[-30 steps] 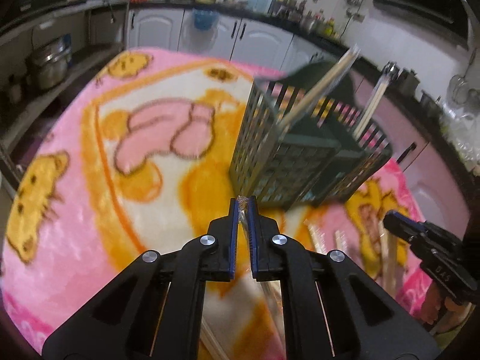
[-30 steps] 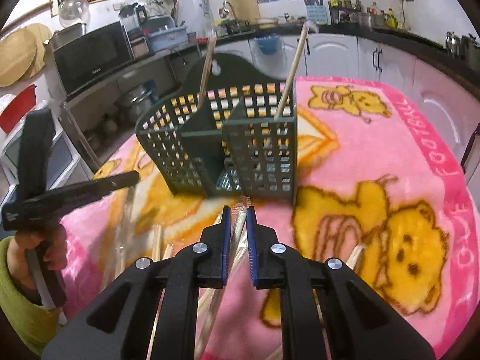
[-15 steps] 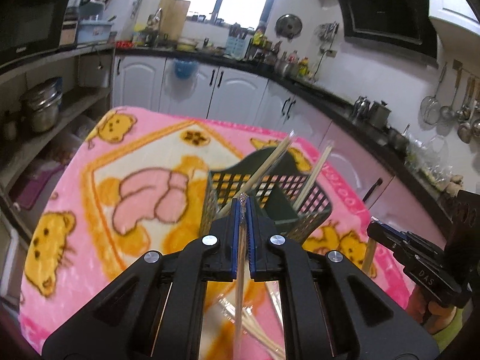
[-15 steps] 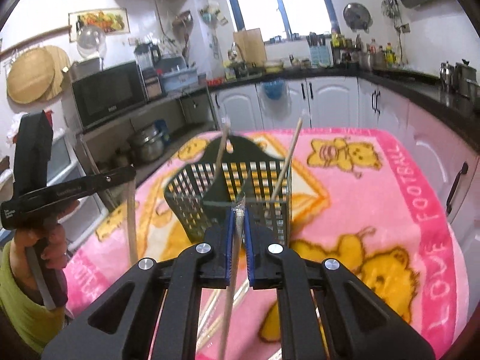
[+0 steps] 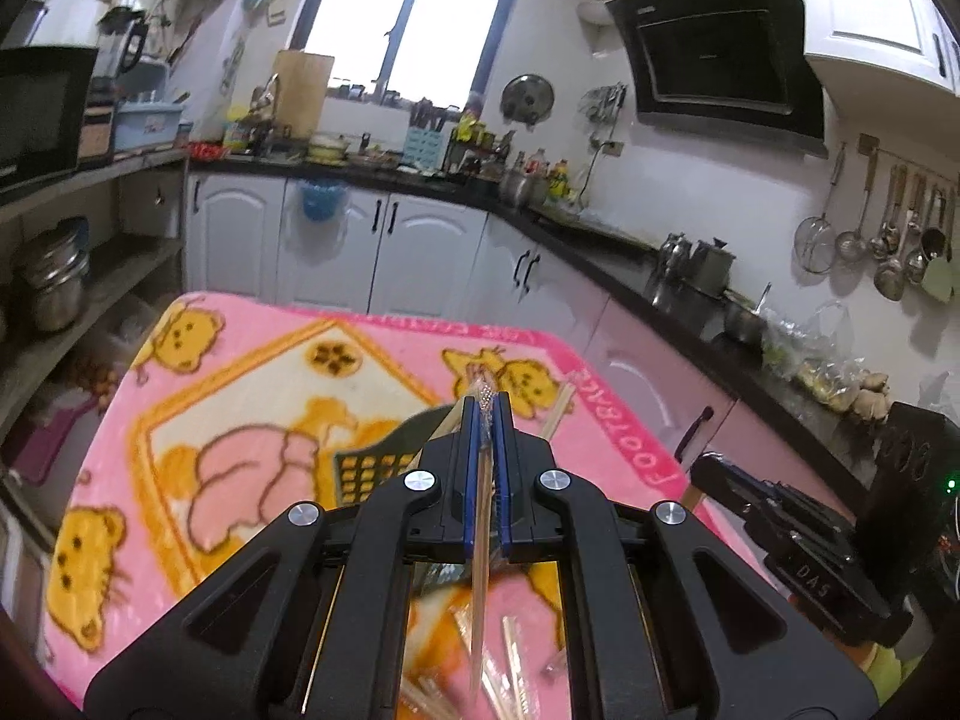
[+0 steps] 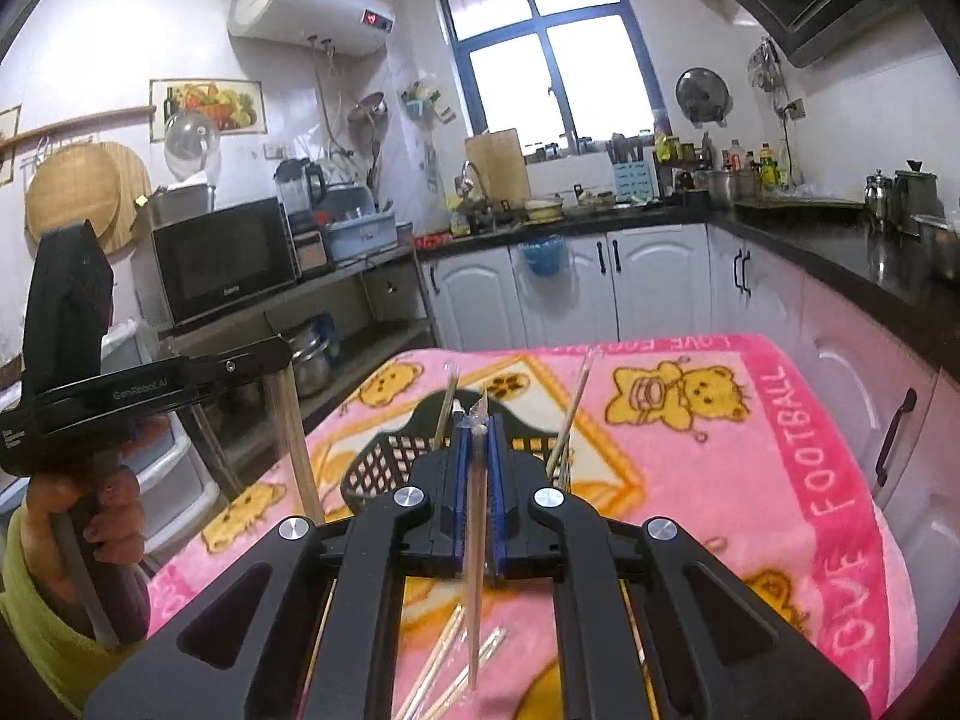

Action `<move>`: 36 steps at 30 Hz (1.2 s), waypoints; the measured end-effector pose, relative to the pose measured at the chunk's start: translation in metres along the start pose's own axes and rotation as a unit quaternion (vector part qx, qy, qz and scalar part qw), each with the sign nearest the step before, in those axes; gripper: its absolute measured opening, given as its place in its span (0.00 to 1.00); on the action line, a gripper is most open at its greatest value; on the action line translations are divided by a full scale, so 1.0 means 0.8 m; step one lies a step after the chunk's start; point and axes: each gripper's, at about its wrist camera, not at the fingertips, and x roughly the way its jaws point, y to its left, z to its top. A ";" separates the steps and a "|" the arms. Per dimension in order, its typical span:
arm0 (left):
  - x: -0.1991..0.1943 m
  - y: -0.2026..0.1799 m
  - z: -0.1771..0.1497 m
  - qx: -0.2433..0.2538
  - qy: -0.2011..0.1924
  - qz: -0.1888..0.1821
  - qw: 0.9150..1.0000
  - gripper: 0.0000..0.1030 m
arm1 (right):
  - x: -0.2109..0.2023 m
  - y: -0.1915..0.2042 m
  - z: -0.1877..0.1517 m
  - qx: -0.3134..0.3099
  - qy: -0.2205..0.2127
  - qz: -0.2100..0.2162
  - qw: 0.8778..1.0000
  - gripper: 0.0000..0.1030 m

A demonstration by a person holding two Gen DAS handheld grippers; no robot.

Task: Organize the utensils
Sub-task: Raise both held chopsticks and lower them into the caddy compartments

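a: where are the wrapped chopsticks?
b: one wrapped pair is pinched in the left tool, hanging down from between its blue pads. another wrapped pair hangs the same way from the right tool. both tools are closed down tight on the wrappers, hardly any gap left.
a: and the rest?
b: loose wrapped chopsticks lie on the pink blanket under the tools. the blanket has yellow bear figures and covers the worktop.
a: the holder?
b: a dark green slotted utensil basket stands on the blanket just beyond the tool tips, partly hidden by them. two chopstick pairs already stand in it, leaning, their tops above the rim.
a: can each tool see the other?
b: yes. from the right wrist view the left tool shows at the left edge, held by a hand with a yellow-green sleeve, its chopsticks dangling. from the left wrist view the right tool sits at the right edge.
a: around that?
b: white cabinets, a dark counter, a microwave, and a window.
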 end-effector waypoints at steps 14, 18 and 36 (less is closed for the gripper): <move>0.017 -0.023 0.052 0.001 -0.042 -0.009 0.999 0.02 | -0.009 0.004 0.051 -0.009 -0.061 -0.002 0.998 0.06; 0.022 -0.027 0.064 0.003 -0.052 -0.005 0.999 0.02 | -0.010 0.004 0.068 -0.017 -0.080 -0.004 0.997 0.06; 0.051 -0.025 0.089 0.010 -0.104 0.040 0.994 0.02 | 0.009 -0.005 0.114 -0.043 -0.149 -0.031 0.987 0.06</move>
